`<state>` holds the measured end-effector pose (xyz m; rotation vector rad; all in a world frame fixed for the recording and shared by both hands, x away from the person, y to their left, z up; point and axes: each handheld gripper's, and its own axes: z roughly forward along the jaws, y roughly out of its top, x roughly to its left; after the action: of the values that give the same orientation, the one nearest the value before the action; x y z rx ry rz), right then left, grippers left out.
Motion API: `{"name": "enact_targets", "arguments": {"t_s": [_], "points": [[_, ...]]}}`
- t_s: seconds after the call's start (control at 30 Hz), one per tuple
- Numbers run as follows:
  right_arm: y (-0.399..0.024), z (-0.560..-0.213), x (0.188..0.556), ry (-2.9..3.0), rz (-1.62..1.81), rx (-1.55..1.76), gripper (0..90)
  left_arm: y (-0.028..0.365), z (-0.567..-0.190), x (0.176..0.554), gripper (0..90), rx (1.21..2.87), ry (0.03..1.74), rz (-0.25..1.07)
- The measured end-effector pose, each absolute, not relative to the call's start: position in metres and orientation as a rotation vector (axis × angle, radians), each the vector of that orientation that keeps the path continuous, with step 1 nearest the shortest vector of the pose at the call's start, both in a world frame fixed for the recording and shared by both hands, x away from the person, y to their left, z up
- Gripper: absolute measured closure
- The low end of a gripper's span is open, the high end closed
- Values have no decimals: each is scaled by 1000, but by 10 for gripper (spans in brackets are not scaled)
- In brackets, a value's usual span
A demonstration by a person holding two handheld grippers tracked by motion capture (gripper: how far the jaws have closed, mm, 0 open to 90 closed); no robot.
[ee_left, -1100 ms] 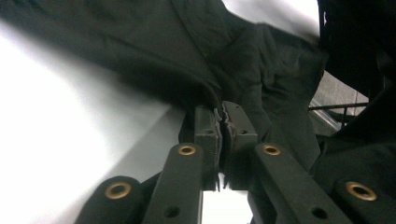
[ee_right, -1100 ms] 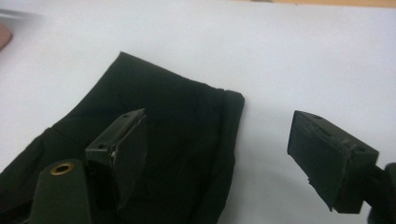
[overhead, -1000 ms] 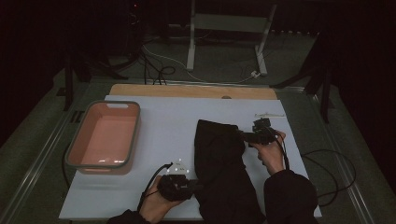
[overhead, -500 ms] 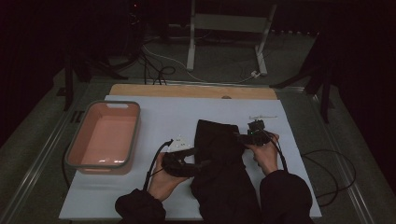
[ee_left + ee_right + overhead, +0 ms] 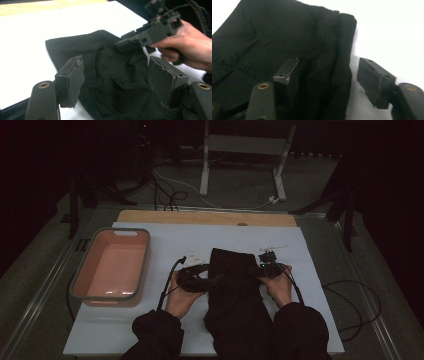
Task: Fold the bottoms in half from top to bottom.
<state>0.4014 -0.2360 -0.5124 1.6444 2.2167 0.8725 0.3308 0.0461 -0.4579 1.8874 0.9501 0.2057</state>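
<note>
1. Black garment lies on the white table, near edge.
2. Left gripper at its left edge: jaws apart, cloth between, unpinched.
3. Right gripper at its right edge: jaws just closing, straddling the hem, gap visible.

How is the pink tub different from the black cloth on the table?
The pink tub is stiff, with raised walls; the black cloth is soft, crumpled and lies flat. The tub sits alone at the table's left side; the cloth lies in the middle, with the left tongs and right tongs at its two edges. The tub is light, the cloth dark. Both rest on the white table.
</note>
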Motion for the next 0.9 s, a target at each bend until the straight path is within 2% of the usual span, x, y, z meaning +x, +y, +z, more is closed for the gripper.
{"name": "enact_targets", "arguments": {"t_s": [0.13,0.27,0.33,0.9], "points": [[-231,-512,399,2238,861,1618,476,44,-461,340,308,1895,971,216],[-230,-510,397,2273,845,1595,730,41,-465,348,321,1898,995,225],[-231,-509,397,2273,849,1588,810,39,-467,353,330,1900,1012,231],[-239,-500,391,2234,938,1531,835,33,-485,380,336,1902,1068,216]]}}
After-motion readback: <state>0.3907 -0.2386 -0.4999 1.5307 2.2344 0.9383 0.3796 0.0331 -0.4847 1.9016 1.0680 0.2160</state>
